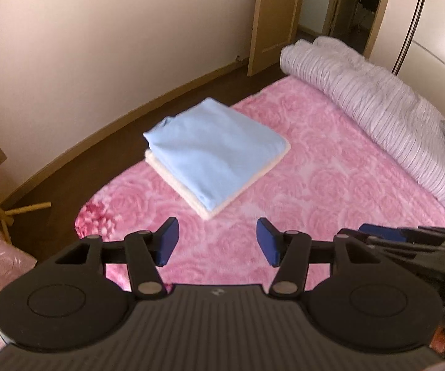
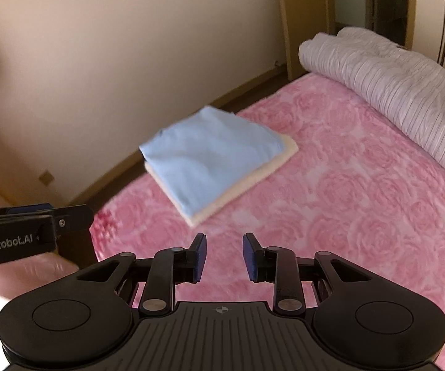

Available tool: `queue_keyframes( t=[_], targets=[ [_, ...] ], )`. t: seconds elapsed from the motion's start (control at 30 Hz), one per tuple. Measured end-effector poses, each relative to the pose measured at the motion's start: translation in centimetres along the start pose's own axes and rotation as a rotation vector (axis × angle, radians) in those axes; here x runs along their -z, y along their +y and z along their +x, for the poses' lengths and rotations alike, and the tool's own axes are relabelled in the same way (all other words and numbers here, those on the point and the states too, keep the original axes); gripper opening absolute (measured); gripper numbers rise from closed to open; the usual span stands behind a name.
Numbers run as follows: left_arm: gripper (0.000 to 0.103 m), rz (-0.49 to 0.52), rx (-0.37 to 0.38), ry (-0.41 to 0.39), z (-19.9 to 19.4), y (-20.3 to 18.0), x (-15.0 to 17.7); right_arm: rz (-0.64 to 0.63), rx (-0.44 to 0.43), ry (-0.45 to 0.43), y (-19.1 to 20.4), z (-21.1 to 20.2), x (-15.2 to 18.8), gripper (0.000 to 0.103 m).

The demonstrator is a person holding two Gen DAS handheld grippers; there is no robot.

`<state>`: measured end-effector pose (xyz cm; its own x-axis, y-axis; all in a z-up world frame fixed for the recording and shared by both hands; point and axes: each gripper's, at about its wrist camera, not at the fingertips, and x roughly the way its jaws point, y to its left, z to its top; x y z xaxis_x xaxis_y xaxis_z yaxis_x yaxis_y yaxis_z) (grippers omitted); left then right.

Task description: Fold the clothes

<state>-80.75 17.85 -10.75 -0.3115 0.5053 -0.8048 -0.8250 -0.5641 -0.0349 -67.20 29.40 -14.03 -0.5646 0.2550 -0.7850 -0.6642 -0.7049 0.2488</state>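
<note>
Folded blue garment (image 1: 213,151) lies diagonally atop cream one (image 1: 237,191); both tongs (image 1: 217,241) (image 2: 224,255) apart, empty.

a home bedroom: pink bed (image 1: 330,185), rolled quilt (image 1: 377,99), doorway (image 1: 315,3).

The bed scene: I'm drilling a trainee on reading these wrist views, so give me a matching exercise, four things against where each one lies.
Things:
1. light blue folded garment
2. cream folded garment
3. rolled striped quilt
4. pink rose blanket

Places:
A. spread over the bed
B. top of the stack
C. along the far edge of the bed
D. bottom of the stack, under another garment

Pairs: 1-B, 2-D, 3-C, 4-A
</note>
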Motion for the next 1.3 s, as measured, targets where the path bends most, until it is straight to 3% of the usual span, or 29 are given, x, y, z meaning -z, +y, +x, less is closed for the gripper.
queue_keyframes(
  t=[0.5, 1.3],
  targets=[
    [0.051, -0.036, -0.062, 0.058, 1.7, -2.8, 1.9, -0.065, -0.041, 0.086, -3.9, 1.4, 0.2, 0.030],
    [0.051, -0.101, -0.076, 0.122, 5.7, -3.4, 1.5, -0.138, -0.064, 0.158, -4.9, 6.1, -2.5, 0.030]
  ],
)
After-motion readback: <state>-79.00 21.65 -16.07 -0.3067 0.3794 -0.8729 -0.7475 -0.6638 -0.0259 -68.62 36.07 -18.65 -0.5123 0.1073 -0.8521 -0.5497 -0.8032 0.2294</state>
